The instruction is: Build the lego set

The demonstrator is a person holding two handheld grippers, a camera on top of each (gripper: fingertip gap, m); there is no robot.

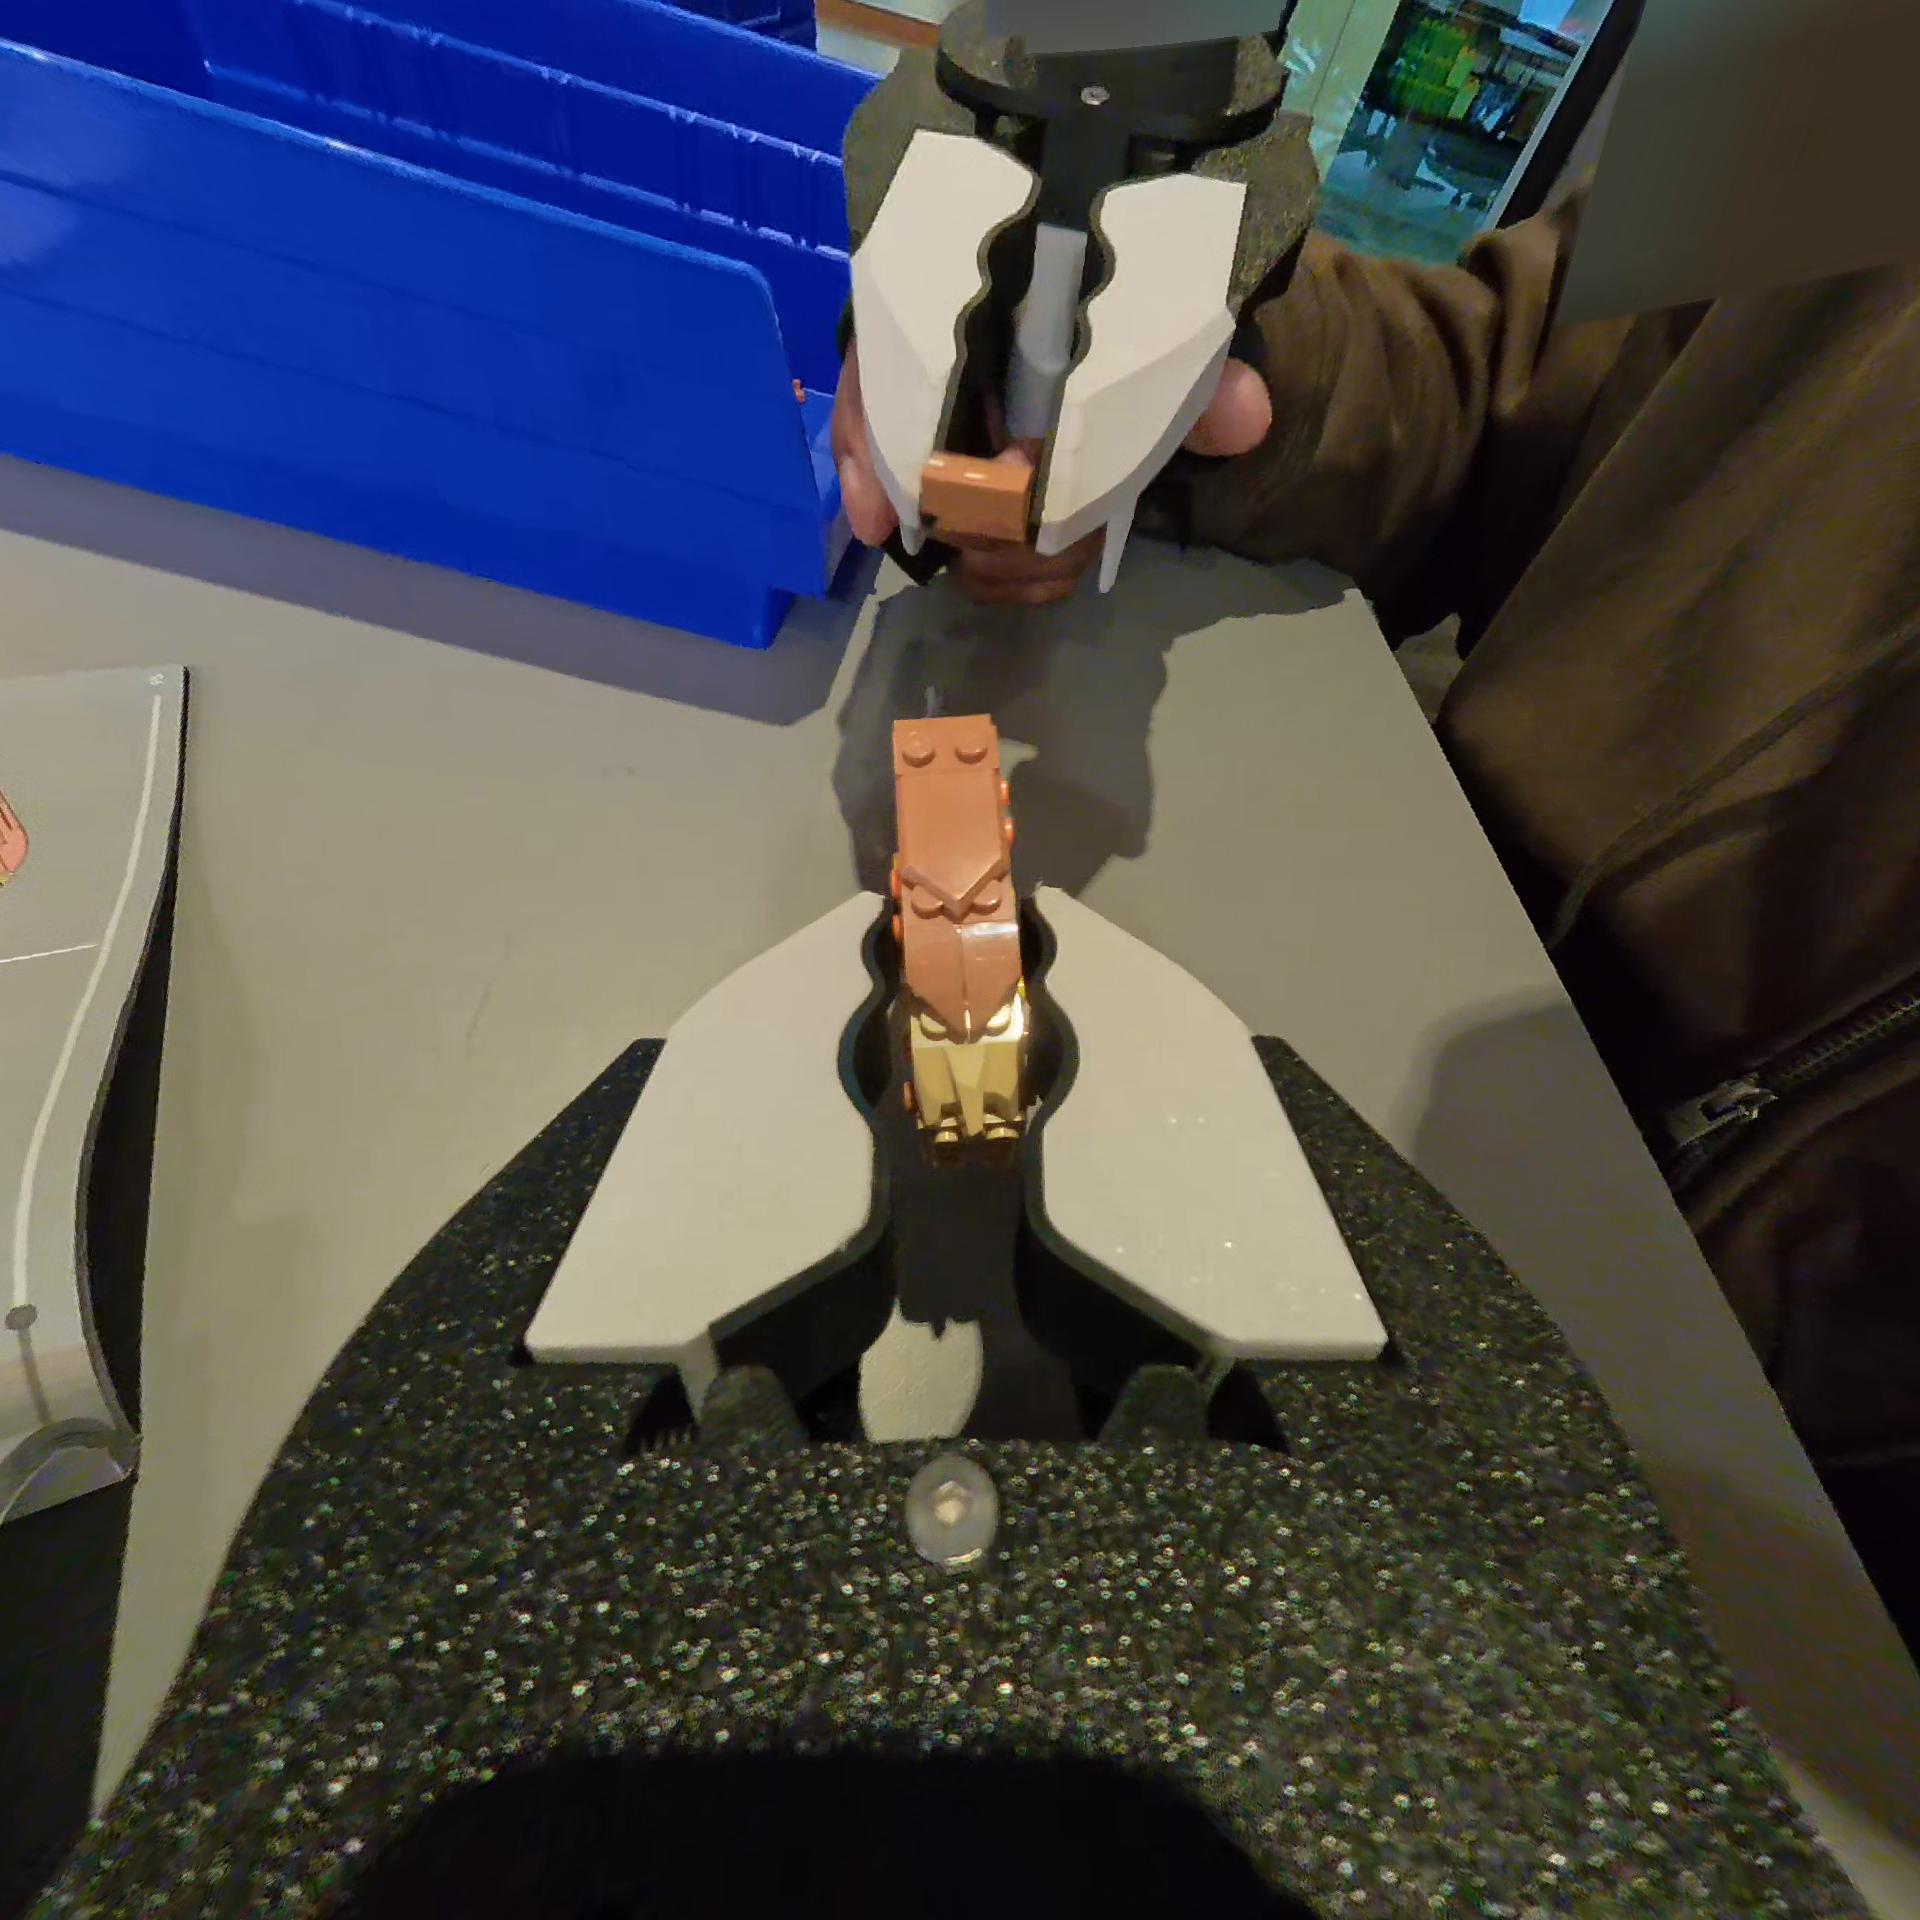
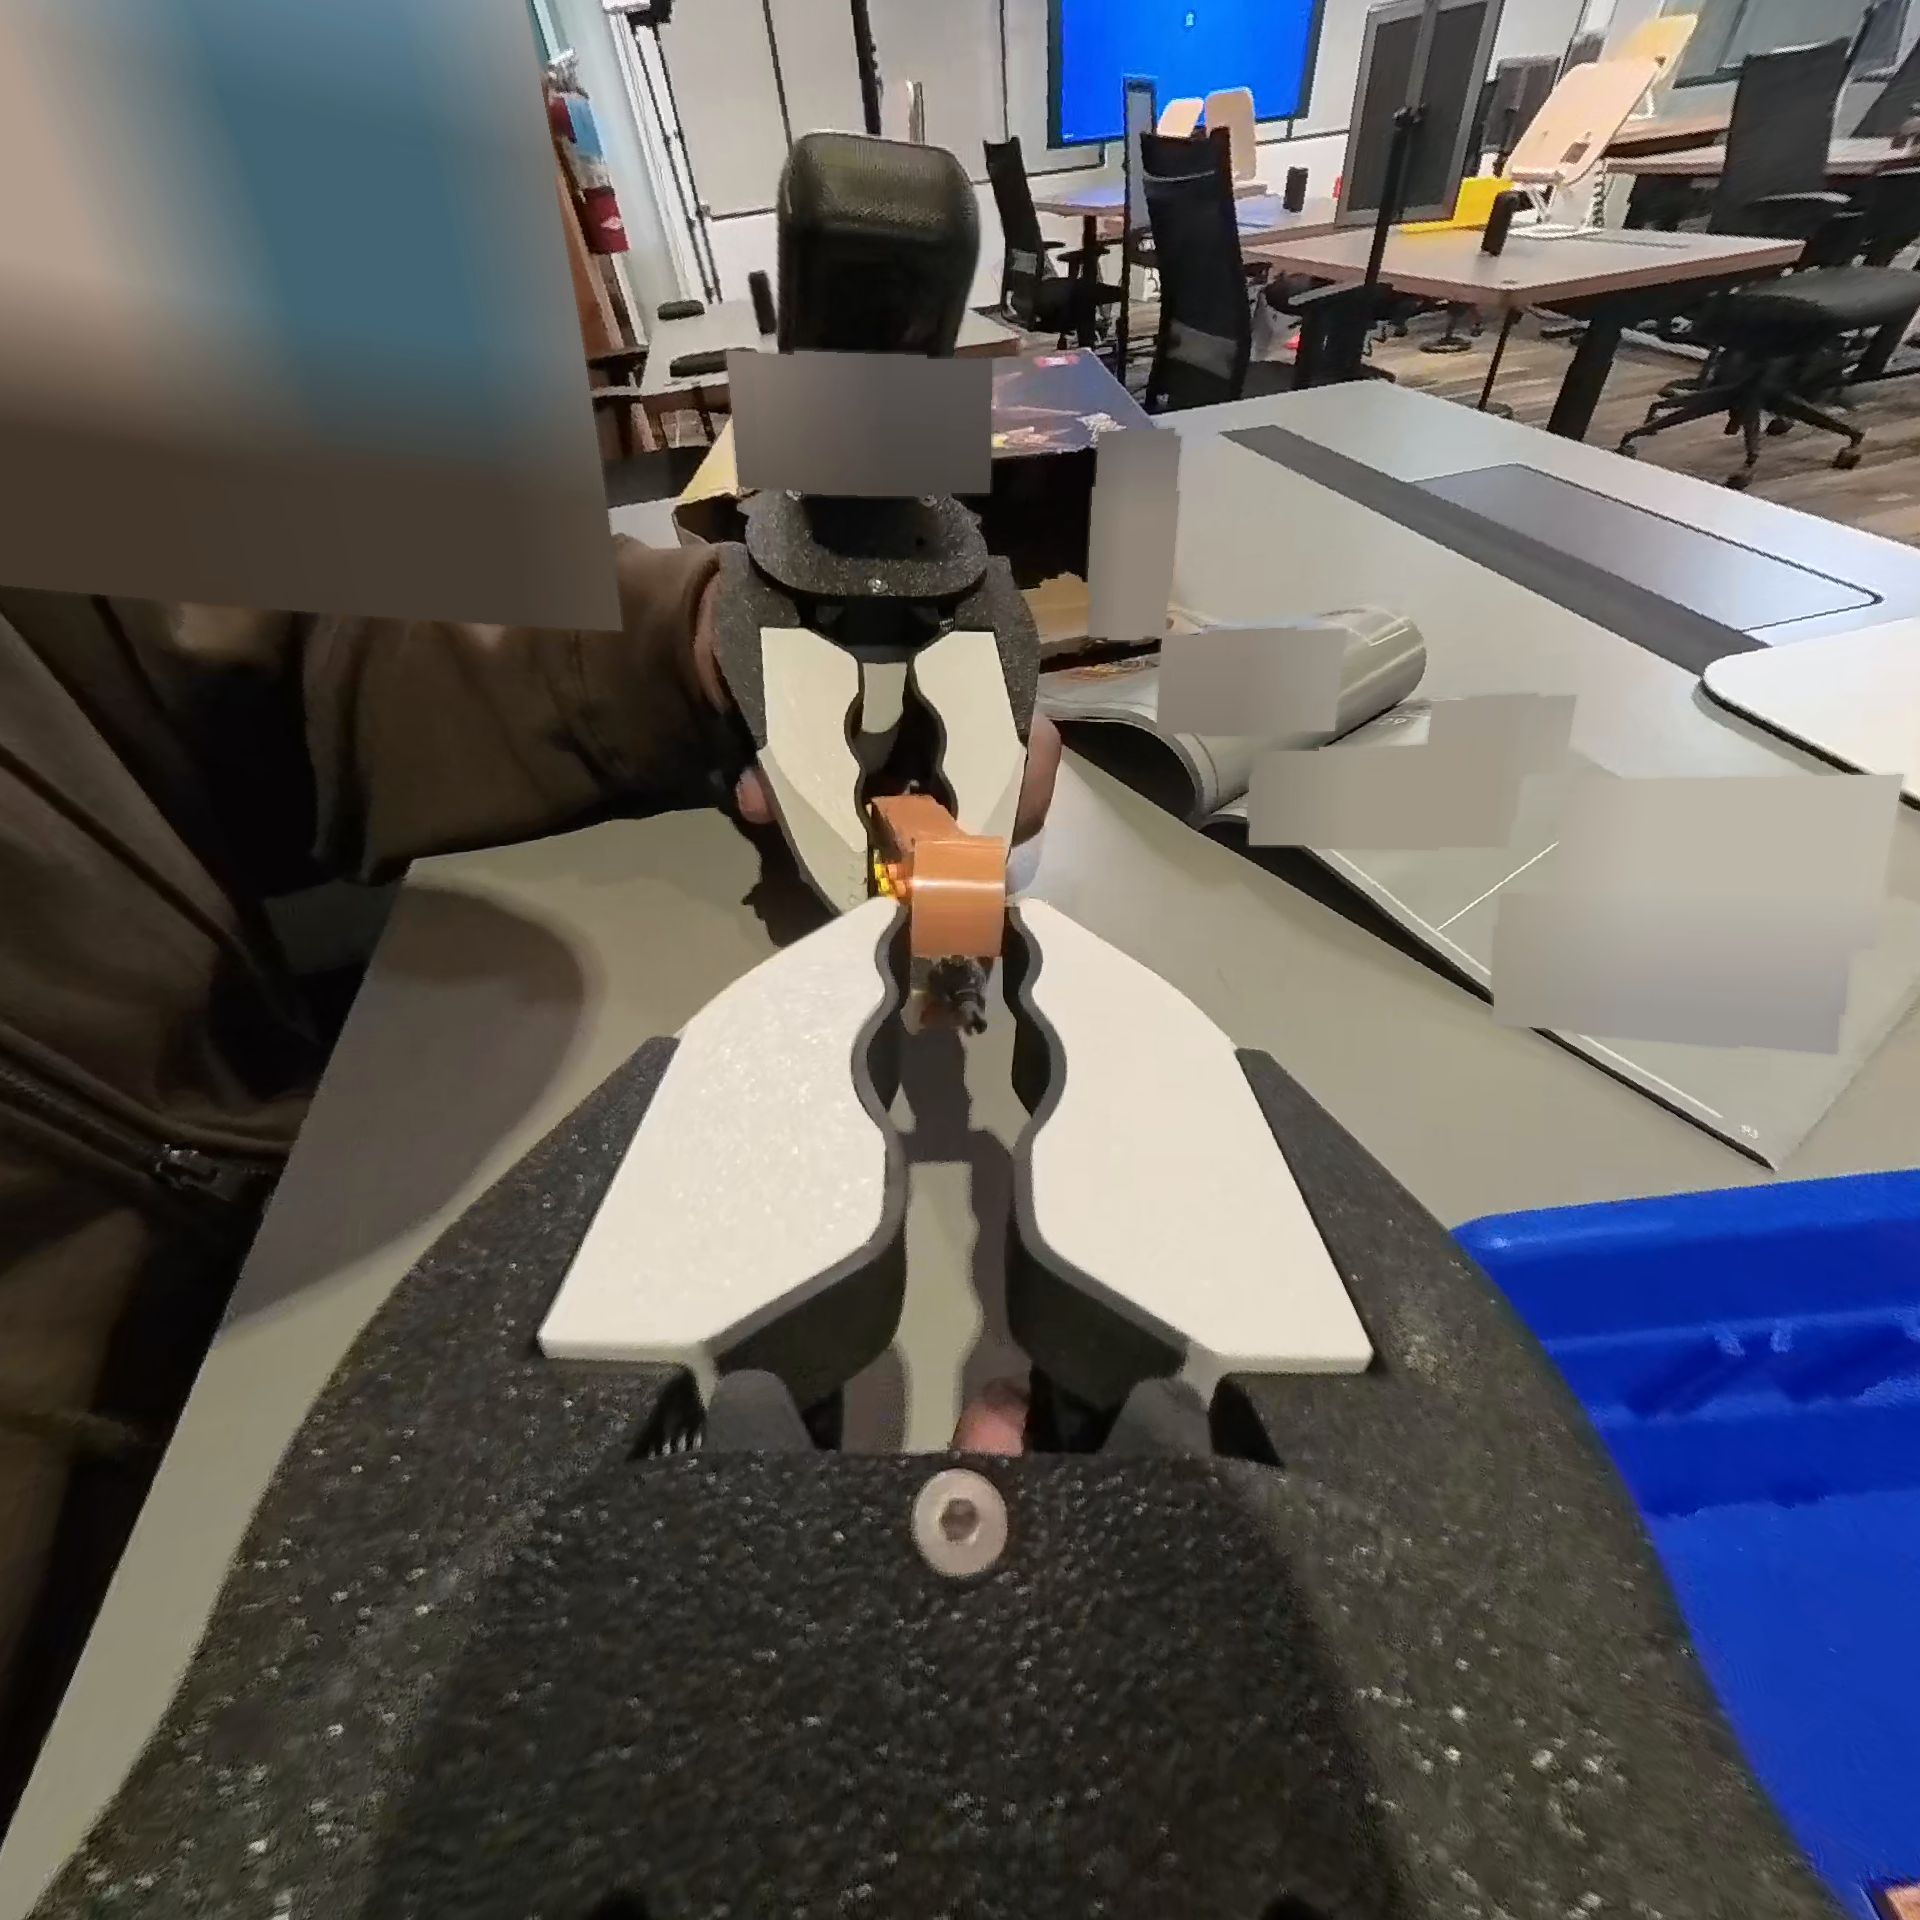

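My left gripper [image 1: 961, 914] is shut on a brown and tan lego model [image 1: 951, 894]. The model's long brown part sticks out forward above the grey table [image 1: 468, 883]. Its tan part sits back between the fingers. My right gripper [image 2: 956, 920] is shut on a small brown brick [image 2: 956, 899]. In the left wrist view the right gripper [image 1: 992, 530] faces me from a short way beyond the model's far end, holding the brick [image 1: 977, 499]. In the right wrist view the left gripper [image 2: 894, 821] faces me, with the model [image 2: 899, 831] right behind the brick.
Blue parts bins [image 1: 416, 312] stand at the far left and also show in the right wrist view [image 2: 1714, 1403]. An open instruction booklet [image 1: 73, 935] lies at the left and also shows in the right wrist view [image 2: 1621, 1081]. A person's brown jacket [image 1: 1662, 727] lines the table's right edge. A dark box [image 2: 1049, 416] stands behind. About 6 cm separates my left fingertips from my right.
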